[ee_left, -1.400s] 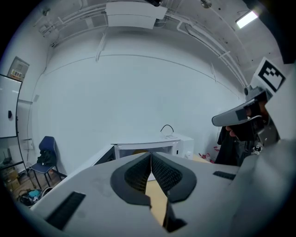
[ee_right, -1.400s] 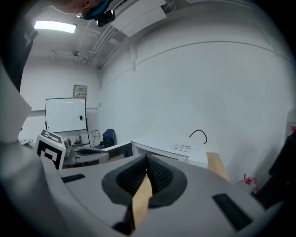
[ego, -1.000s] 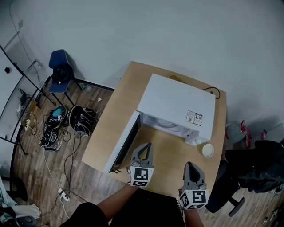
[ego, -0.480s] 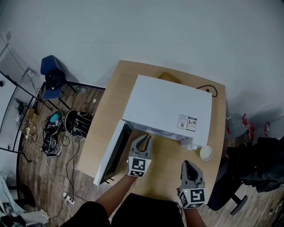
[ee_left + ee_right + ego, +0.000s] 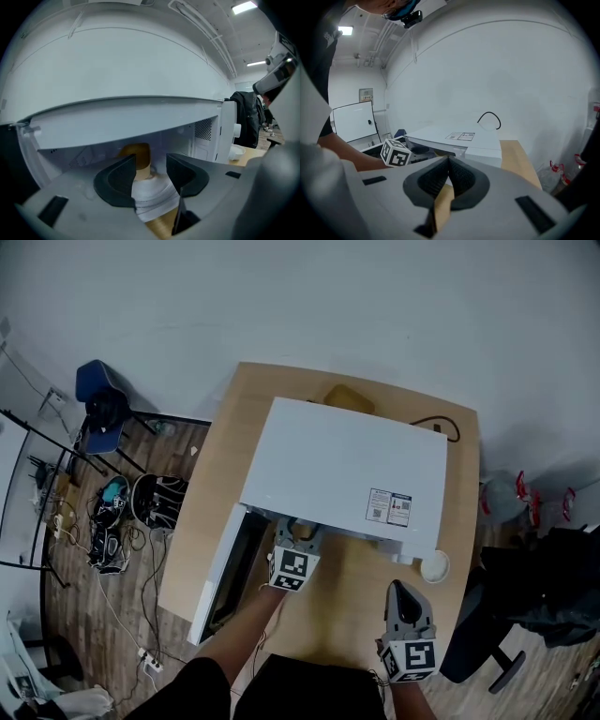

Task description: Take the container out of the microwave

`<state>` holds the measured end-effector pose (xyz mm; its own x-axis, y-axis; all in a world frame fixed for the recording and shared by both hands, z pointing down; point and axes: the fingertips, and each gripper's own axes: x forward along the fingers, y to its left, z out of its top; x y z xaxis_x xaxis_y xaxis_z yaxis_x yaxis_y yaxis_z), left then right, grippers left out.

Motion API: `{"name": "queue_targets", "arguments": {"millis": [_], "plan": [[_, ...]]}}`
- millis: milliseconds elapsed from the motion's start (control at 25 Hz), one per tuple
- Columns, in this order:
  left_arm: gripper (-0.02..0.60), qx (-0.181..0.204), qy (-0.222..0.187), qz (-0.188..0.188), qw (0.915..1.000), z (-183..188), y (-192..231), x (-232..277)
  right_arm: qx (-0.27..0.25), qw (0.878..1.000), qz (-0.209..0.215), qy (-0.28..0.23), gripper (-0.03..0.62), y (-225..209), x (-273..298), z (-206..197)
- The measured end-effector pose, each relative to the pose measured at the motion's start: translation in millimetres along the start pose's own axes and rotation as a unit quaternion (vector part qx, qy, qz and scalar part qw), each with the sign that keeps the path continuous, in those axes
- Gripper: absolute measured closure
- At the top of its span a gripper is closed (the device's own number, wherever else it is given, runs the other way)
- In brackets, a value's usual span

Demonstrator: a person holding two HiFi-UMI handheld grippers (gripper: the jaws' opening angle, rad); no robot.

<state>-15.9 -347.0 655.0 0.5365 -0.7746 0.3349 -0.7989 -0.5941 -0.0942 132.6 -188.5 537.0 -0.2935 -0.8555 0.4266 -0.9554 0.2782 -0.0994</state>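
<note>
The white microwave (image 5: 342, 470) stands on a wooden table (image 5: 352, 601) with its door (image 5: 221, 568) swung open to the left. My left gripper (image 5: 298, 530) reaches into the oven mouth, and its jaws are opening. In the left gripper view, the left gripper (image 5: 151, 161) frames a tan container (image 5: 137, 158) far back in the cavity. The container stands on a white ribbed turntable (image 5: 151, 193), and the pads do not touch it. My right gripper (image 5: 403, 592) hovers over the table's front right. The right gripper (image 5: 449, 162) is shut on nothing.
A small white bowl (image 5: 434, 566) sits on the table beside the microwave's right front corner. A black cable (image 5: 441, 430) and a brown item (image 5: 349, 397) lie behind the oven. A blue chair (image 5: 98, 404) and floor clutter are at left, a black chair (image 5: 525, 601) at right.
My left gripper moved forward from over the table into the microwave's mouth, and its jaws spread apart. The right gripper edged forward a little and stayed shut.
</note>
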Motion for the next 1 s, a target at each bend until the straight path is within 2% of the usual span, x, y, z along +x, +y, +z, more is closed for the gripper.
{"name": "queue_targets", "arguments": {"millis": [480, 640, 840, 1000], "plan": [[0.387, 0.070, 0.016, -0.017, 0.9973, -9, 12, 45, 0.005, 1.000, -0.002, 0.021, 0.537, -1, 4, -13], [0.386, 0.113, 0.013, -0.026, 0.9931, -8, 5, 56, 0.007, 1.000, -0.003, 0.026, 0.537, 0, 4, -15], [0.383, 0.125, 0.026, -0.023, 0.9915, -16, 5, 62, 0.006, 1.000, -0.007, 0.029, 0.537, -1, 3, -15], [0.380, 0.151, 0.038, -0.023, 0.9875, -20, 6, 70, 0.006, 0.999, -0.006, 0.032, 0.537, -2, 1, -18]]}}
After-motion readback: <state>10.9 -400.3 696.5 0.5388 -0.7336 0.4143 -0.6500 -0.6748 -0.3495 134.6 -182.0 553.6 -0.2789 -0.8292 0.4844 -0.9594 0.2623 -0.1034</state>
